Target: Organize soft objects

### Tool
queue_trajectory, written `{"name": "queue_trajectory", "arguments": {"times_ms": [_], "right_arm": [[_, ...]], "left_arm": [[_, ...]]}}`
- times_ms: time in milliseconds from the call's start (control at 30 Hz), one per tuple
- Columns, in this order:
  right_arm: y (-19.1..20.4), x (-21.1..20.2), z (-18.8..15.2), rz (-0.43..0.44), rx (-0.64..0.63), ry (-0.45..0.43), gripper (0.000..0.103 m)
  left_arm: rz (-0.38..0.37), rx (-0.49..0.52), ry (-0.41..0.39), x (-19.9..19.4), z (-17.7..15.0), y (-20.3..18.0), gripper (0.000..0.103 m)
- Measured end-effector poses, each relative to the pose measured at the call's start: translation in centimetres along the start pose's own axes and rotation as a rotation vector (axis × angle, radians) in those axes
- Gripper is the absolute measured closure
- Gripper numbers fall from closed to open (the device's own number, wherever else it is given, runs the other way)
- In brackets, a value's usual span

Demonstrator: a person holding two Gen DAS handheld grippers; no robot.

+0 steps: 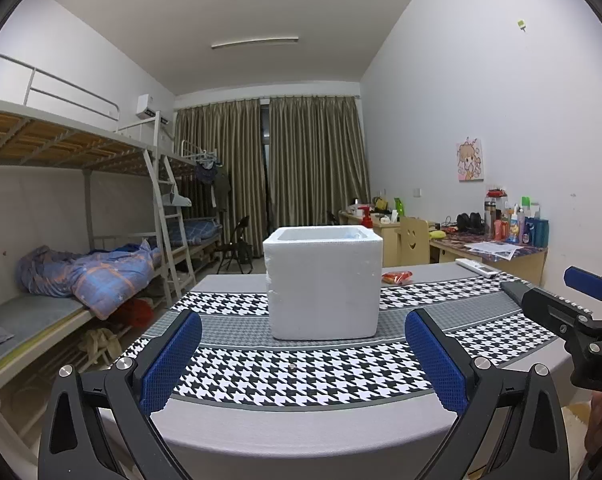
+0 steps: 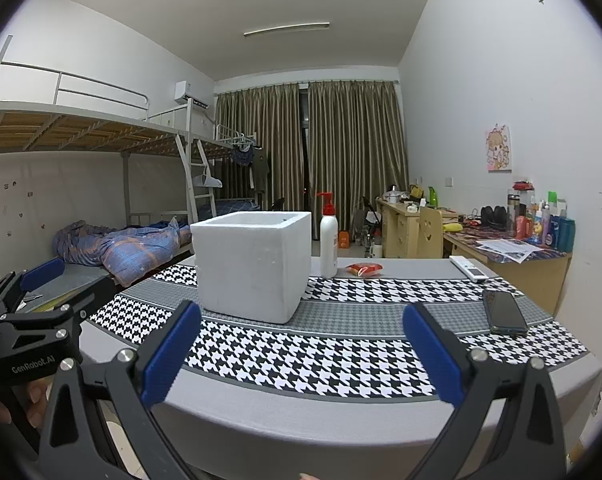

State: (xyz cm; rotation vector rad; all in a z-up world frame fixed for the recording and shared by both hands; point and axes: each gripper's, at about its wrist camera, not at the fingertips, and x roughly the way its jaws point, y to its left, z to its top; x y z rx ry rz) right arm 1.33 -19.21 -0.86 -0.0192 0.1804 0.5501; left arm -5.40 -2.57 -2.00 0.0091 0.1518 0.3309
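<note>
Both our tongs gape wide, holding nothing. The red packet (image 2: pixel 363 269) lies flat on the table (image 2: pixel 341 408), well ahead and a bit left of center for the right gripper (image 2: pixel 301 354), but right of the foam box (image 1: pixel 323 284) for the left gripper (image 1: pixel 303 360). Long axis runs crosswise. Right looks nearer, w/ a clear path past the box; left is partly blocked.

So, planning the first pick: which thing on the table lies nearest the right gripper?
The dark phone, flat just beyond the right gripper; foam box, bottle and remote sit farther.
</note>
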Motion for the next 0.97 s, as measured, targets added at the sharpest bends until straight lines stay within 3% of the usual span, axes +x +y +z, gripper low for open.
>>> {"name": "queue_trajectory", "arguments": {"times_ms": [967], "right_arm": [[0.07,0.62,0.0,0.0,-0.002,0.014,0.001]], "left_arm": [[-0.005,0.005,0.011,0.13,-0.18,-0.14,0.001]]}}
